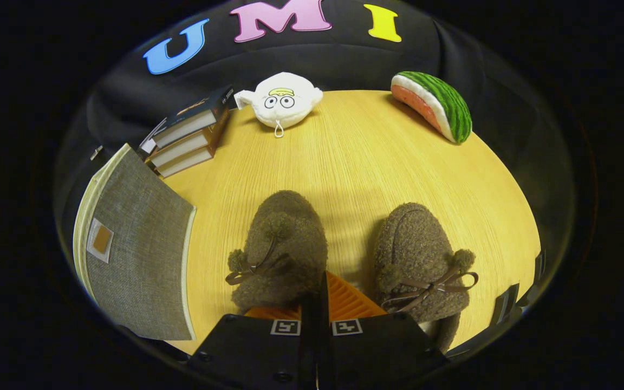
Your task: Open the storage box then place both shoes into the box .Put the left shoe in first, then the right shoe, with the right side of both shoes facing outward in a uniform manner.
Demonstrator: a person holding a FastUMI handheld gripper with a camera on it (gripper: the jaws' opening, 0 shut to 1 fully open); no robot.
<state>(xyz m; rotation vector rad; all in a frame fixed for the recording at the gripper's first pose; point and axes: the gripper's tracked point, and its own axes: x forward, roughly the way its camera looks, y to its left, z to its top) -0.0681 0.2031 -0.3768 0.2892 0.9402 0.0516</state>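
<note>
Two brown fuzzy shoes with pom-pom laces stand side by side on the yellow wooden table (366, 157), toes pointing away from me. My gripper (320, 281) is shut, its fingers together in the gap between the heels. The left-hand shoe (285, 244) lies just ahead of the left finger and hides most of it. The right-hand shoe (417, 260) sits just to the right of the right finger (350, 298). Nothing shows between the fingers. The grey fabric storage box (136, 254) stands to the left of the shoes with its lid down.
A stack of three books (190, 138) lies beyond the box. A white plush toy (284, 100) sits at the table's far edge. A watermelon-slice plush (434, 105) lies at the far right.
</note>
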